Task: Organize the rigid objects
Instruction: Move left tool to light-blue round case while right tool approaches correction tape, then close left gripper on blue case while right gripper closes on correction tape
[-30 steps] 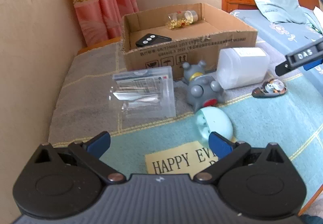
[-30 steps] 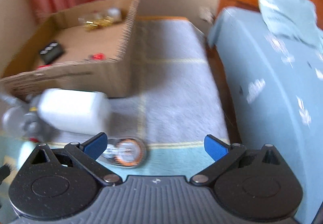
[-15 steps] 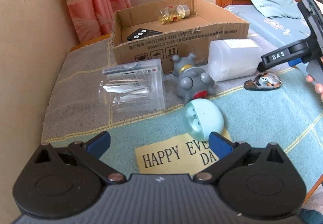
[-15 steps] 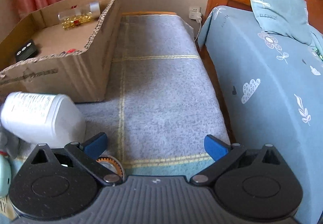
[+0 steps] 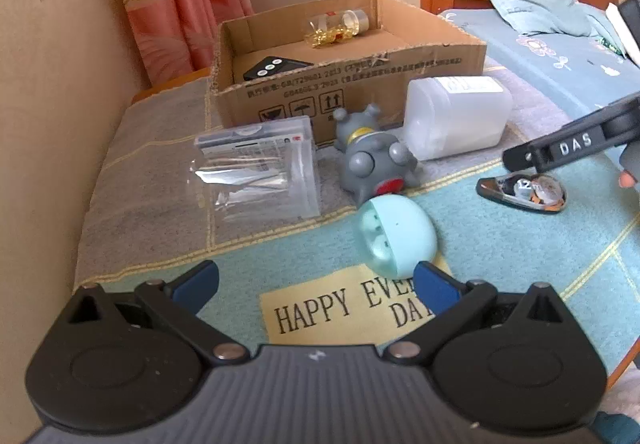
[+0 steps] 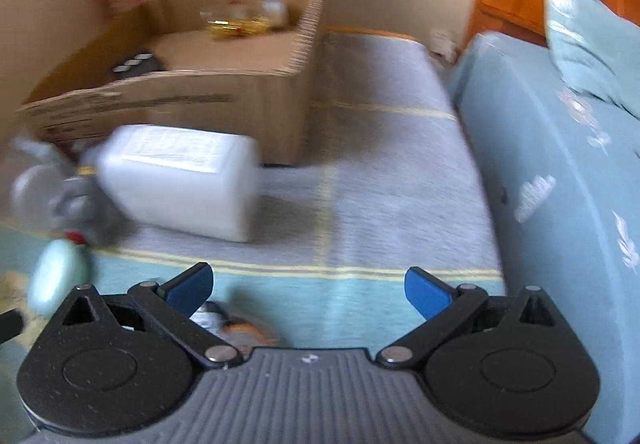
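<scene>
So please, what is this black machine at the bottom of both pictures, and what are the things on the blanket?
Each picture comes from a camera mounted on a hand-held gripper; a person carries one in each hand. The left gripper and the right gripper both have their blue fingers spread open and hold nothing. On the blanket lie a clear plastic case, a grey toy, a white jar on its side, a mint round object and a small glossy trinket. Behind stands a cardboard box with a black remote and a small bottle inside.
</scene>
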{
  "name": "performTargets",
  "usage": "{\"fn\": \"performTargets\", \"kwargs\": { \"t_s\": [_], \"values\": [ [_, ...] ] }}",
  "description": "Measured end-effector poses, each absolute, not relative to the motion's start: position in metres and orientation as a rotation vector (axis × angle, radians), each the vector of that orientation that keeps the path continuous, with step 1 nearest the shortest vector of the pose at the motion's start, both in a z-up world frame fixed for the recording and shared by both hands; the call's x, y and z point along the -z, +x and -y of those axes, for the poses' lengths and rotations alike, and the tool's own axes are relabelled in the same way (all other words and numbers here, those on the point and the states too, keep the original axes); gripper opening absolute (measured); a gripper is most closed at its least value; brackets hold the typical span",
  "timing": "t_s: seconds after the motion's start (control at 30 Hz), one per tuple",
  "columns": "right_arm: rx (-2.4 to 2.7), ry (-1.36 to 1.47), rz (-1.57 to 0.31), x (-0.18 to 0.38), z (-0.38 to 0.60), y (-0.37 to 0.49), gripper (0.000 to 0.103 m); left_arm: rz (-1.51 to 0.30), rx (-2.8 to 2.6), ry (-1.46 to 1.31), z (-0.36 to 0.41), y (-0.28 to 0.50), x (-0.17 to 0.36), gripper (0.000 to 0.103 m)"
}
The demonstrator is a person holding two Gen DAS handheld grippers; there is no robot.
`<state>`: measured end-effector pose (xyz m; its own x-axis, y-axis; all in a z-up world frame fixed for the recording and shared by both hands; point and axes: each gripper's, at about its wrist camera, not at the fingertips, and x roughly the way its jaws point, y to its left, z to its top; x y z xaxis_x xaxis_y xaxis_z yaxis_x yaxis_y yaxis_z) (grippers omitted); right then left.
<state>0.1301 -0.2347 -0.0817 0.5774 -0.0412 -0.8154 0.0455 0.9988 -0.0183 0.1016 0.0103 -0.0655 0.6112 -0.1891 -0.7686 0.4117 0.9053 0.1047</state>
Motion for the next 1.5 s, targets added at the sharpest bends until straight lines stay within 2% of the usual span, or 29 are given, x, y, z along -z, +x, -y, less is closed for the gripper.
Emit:
{"fn": "performTargets", "kwargs": {
  "t_s": [0.5,0.7,0.83,1.37,1.4,1.47,1.5],
  "values": [
    [-0.114,-0.242,-0.949,0.091,0.196,0.093,0.103,-0.876,0.425,0.234,0.008,0.12,0.081,0.102],
    [-0.109,-0.203,-0.962,0.091,0.205,0.093,0.103,-0.906,0.388,0.261,0.001,0.121,0.089,0.103],
    [-0.112,-0.153,-0.967,0.092,0.21,0.093,0.103,-0.926,0.401,0.173,-0.015,0.125,0.094,0.103],
    [-0.13,-0.127,-0.954,0.094,0.211,0.094,0.103,-0.878,0.476,0.212,0.01,0.125,0.095,0.102],
    [-0.131,-0.128,-0.953,0.094,0.211,0.094,0.103,-0.879,0.48,0.212,0.011,0.126,0.095,0.101],
    [-0.135,-0.13,-0.955,0.094,0.212,0.093,0.103,-0.868,0.49,0.212,0.013,0.124,0.092,0.09],
    [-0.138,-0.132,-0.958,0.094,0.212,0.093,0.103,-0.86,0.497,0.213,0.015,0.124,0.09,0.081]
  ]
}}
